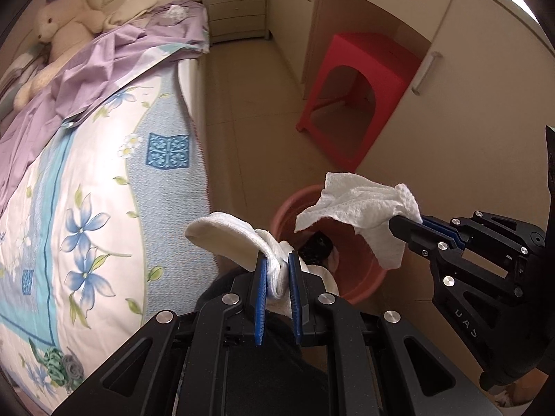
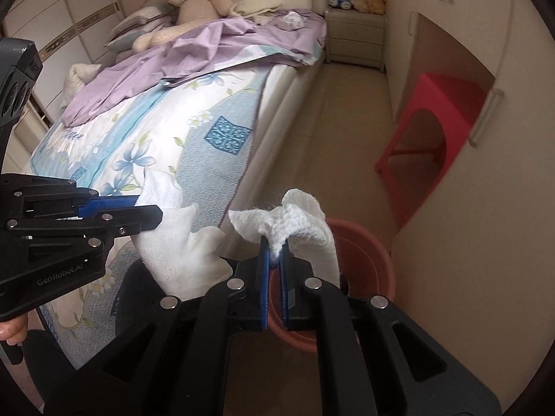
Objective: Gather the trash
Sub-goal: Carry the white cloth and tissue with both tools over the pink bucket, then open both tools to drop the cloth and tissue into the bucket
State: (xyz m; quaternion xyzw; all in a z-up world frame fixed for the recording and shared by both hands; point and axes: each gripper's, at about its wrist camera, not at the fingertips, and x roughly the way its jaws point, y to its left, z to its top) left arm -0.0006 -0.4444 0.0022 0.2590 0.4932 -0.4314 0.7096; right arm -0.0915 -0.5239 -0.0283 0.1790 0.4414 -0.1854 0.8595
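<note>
My left gripper is shut on a white crumpled tissue that droops over its blue pads. In the right wrist view the same gripper comes in from the left with its tissue hanging down. My right gripper is shut on a second white tissue; the left wrist view has it at the right, its tissue spread above the bin. A pinkish-red plastic bin stands on the floor just beyond both grippers, with something dark inside.
The bed with a floral sheet and purple cover fills the left side, its edge close to the bin. A red plastic stool sits against the cream cabinets on the right. A nightstand with plush toys stands at the far end.
</note>
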